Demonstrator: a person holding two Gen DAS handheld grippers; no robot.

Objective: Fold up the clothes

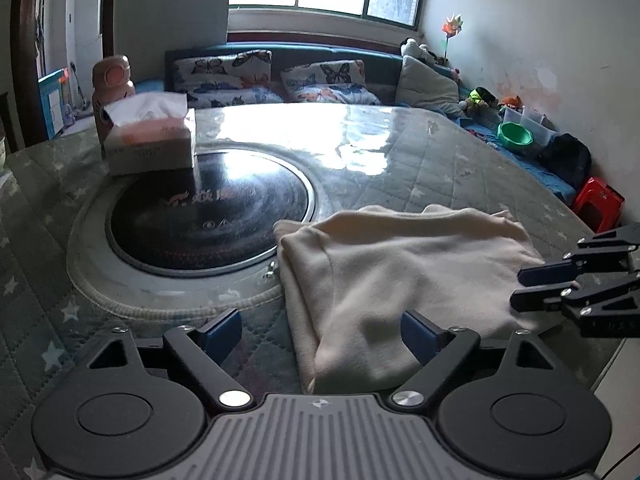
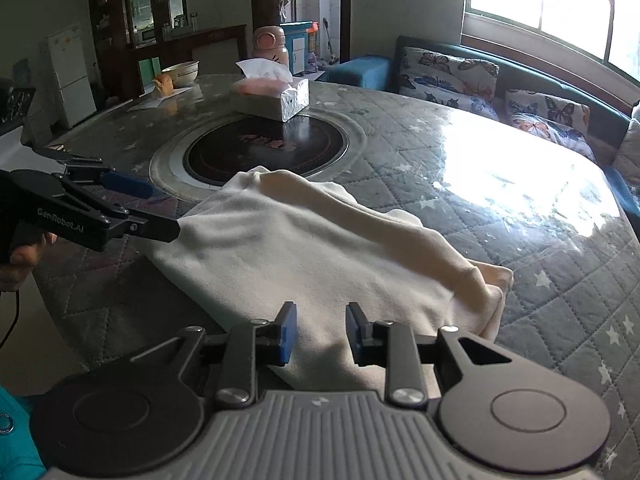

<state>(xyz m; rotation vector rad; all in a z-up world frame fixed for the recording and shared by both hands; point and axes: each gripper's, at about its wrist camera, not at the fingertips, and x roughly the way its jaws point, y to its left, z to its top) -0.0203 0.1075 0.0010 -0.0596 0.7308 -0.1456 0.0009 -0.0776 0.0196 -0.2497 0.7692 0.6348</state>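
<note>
Lying rumpled, soft cream garment [image 1: 400, 276] on quilted, glossy-covered round table [image 1: 420, 152].

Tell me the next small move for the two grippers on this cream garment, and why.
Probably draw both back: the cream garment already lies folded on the table, and the left gripper and right gripper both stand open over its near edge, gripping nothing.

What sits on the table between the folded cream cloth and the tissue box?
Only the round black glass plate set into the table; the cream cloth overlaps its near rim, the tissue box its far rim. Both views show it.
</note>
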